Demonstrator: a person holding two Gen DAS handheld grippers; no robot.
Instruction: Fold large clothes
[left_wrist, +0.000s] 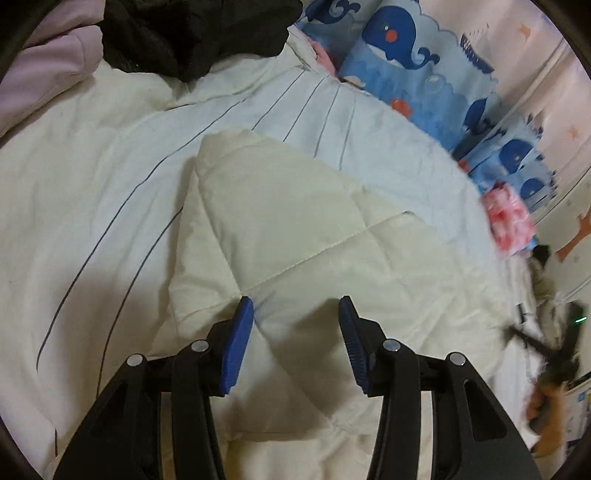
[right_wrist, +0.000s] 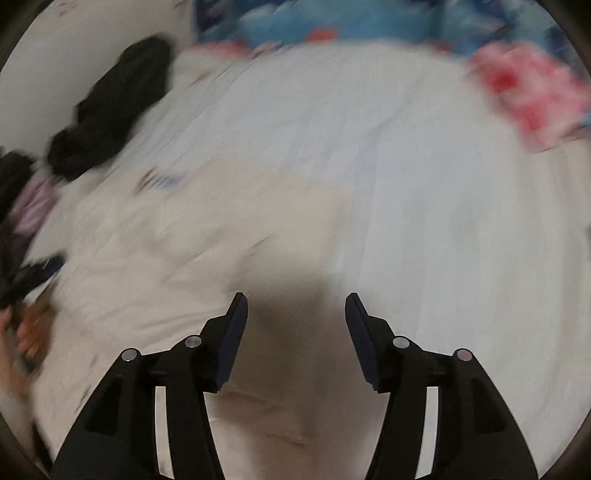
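With both the left gripper (left_wrist: 296, 306) and the right gripper (right_wrist: 296, 302) parted and empty, we judged it best to pinch the near edges evenly; the cream quilted garment (left_wrist: 295, 221) lay mid-frame, its long axis running from lower centre toward upper left.

Each hand-held gripper is black plastic: the left hand-held gripper (left_wrist: 296, 308) carries ribbed bright blue pads (left_wrist: 238, 347), the right hand-held gripper (right_wrist: 296, 304) darker ones, with round silver pins (right_wrist: 401, 342) at the joints.
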